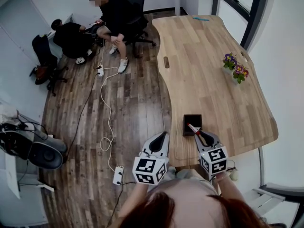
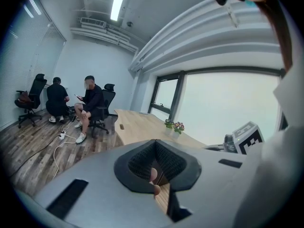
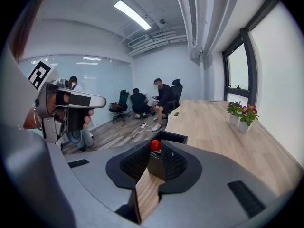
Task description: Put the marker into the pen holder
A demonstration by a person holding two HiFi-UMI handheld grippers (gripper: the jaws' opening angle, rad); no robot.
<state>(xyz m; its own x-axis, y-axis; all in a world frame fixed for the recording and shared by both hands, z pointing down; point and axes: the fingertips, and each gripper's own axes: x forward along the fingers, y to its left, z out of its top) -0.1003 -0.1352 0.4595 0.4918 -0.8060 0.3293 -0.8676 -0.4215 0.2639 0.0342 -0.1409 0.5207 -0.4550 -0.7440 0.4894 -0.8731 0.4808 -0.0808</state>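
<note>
The black square pen holder stands near the front edge of the wooden table. My right gripper is shut on the marker, a white pen with a red cap that slants over the holder's right front corner. In the right gripper view the red cap shows between the jaws of the right gripper, with the pen holder just beyond it. My left gripper hangs over the floor left of the table edge, jaws together and holding nothing. The left gripper faces along the table.
A small flower pot stands at the table's right side and a blue pen lies at its far end. Two people sit on office chairs at the far left. A white cable and power strip lie on the wooden floor.
</note>
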